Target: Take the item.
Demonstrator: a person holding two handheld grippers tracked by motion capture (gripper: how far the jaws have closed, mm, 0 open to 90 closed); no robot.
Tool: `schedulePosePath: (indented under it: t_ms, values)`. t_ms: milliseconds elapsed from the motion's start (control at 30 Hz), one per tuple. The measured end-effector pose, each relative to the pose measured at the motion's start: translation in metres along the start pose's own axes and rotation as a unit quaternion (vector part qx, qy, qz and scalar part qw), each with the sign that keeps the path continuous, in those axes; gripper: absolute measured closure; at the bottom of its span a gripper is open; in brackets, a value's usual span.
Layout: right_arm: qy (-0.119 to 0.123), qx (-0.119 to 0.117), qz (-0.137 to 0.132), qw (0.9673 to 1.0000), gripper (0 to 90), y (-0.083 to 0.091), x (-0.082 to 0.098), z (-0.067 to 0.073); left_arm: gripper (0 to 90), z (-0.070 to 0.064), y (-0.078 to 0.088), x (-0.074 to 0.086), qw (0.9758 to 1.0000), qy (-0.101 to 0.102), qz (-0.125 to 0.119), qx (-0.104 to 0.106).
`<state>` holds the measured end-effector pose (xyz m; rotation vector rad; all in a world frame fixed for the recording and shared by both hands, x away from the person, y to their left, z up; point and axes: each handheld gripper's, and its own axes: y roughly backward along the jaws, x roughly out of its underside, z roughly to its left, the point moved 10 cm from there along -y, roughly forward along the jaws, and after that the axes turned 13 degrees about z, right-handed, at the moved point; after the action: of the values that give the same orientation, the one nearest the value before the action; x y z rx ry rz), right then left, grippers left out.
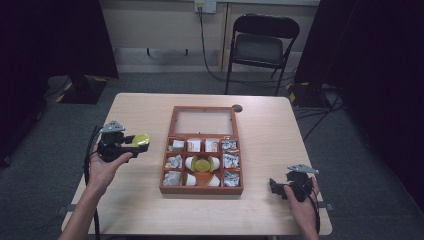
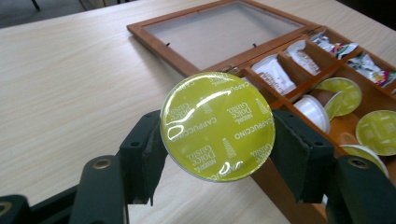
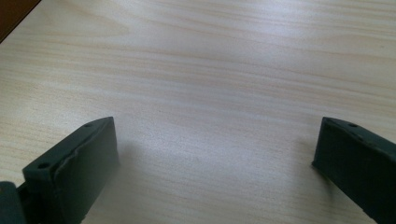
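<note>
The left gripper (image 1: 131, 141) clamped a yellow-green cappuccino capsule (image 2: 217, 126) above the table (image 1: 140, 107), just left of the wooden compartment box (image 1: 201, 190). Carrying seemed underway; setting it down probably came next. The right gripper (image 3: 215, 154) rested wide open, empty.

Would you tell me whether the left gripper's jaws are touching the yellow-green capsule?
Touching: the left gripper view shows both black jaws pressed against the capsule's rim.

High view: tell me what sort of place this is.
Probably a recording studio or lab, not a home: black curtains flank a lone wooden table, a folding chair stands behind it, and cables run across the grey floor.
</note>
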<state>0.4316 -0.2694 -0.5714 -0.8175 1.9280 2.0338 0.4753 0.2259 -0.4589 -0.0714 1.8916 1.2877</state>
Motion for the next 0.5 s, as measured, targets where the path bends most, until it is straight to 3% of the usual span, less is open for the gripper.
schedulePosePath:
  t_ms: [100, 500]
  values:
    - [0.0, 0.0, 0.0, 1.0, 0.0, 0.0, 0.0, 0.0, 38.3, 0.005, -0.008, 0.006, 0.9999, 0.008, 0.01, 0.0]
    - [0.0, -0.001, 0.0, 1.0, 0.0, 0.0, 0.0, 0.0, 38.2, 0.008, -0.031, 0.018, 0.999, 0.006, 0.044, -0.002]
